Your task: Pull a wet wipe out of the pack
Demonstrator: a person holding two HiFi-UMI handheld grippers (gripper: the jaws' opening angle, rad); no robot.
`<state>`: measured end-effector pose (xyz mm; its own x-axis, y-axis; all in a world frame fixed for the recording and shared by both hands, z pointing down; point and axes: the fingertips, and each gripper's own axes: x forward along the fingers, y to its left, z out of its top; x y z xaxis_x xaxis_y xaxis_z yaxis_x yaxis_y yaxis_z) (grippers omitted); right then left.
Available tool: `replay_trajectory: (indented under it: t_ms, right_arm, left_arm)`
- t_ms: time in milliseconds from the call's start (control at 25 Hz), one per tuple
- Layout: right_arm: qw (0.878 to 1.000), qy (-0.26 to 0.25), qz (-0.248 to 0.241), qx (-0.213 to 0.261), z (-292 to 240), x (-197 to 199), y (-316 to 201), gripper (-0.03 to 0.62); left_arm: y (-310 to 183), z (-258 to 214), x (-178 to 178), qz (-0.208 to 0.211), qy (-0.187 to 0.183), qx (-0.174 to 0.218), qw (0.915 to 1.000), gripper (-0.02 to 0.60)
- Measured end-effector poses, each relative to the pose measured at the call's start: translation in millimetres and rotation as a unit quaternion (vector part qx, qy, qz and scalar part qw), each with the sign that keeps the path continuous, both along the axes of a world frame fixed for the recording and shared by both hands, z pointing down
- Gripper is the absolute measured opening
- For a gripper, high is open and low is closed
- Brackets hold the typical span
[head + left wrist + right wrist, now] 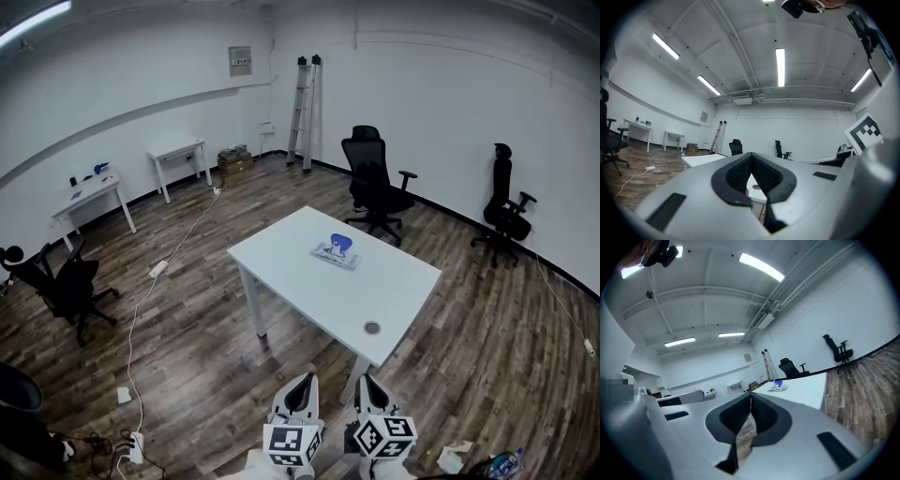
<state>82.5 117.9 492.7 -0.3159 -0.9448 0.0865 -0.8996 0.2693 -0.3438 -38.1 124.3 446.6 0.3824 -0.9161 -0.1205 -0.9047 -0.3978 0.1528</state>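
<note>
**Left gripper** [750, 155]: jaws closed tip to tip, nothing between the pads. Held about level, low in front of the person, short of the table.

**Right gripper** [751, 397]: jaws likewise closed and empty. Just beside the left gripper and level with it, and also short of the table.

**Table** [300, 281]: white, directly ahead of both grippers, its near corner closest to the right one.

**Round grey disc** [372, 327]: on the table, the first object ahead of the right gripper, between it and the pack. What it is cannot be told.

**Wet wipe pack** [335, 254]: lies flat near the table's middle, ahead of both grippers and well apart from them. A blue part sits on its top, but it is too small to tell whether it is a lid or a tab.

**Farther out:** two black office chairs [375, 185] beyond the table, a ladder [305, 112] against the far wall, and a cable [157, 269] on the floor to the left.

**Step in hand, judged:** the approach, with nothing grasped yet.

**Handling note:**
- Bring both grippers over the tabletop, passing clear of the disc.
- Open the jaws before reaching the pack.
- Press the pack down with one gripper so it does not lift or slide.
- Pinch only the wipe at the opening with the other gripper, and draw it straight up and away.
</note>
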Motion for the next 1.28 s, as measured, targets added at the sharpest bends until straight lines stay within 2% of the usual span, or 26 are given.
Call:
replay_trajectory:
  t_ms: [440, 760, 1280]
  right_arm:
    - [1.0, -0.005, 0.017, -0.01, 7.1, -12.3, -66.7, 0.009]
    - [0.999, 0.003, 0.027, -0.031, 17.6, -11.8, -92.1, 0.009]
    - [1.0, -0.001, 0.012, -0.02, 19.8, -17.9, -166.3, 0.009]
  left_arm:
    - [-72.3, 2.7, -14.7, 0.015, -0.002, 0.002, 0.9999, -0.003]
    - [-100.1, 11.1, -19.9, 0.02, 0.005, -0.009, 0.9997, -0.005]
    - [-164.1, 23.2, -29.6, -0.003, 0.0, -0.013, 0.9999, -0.003]
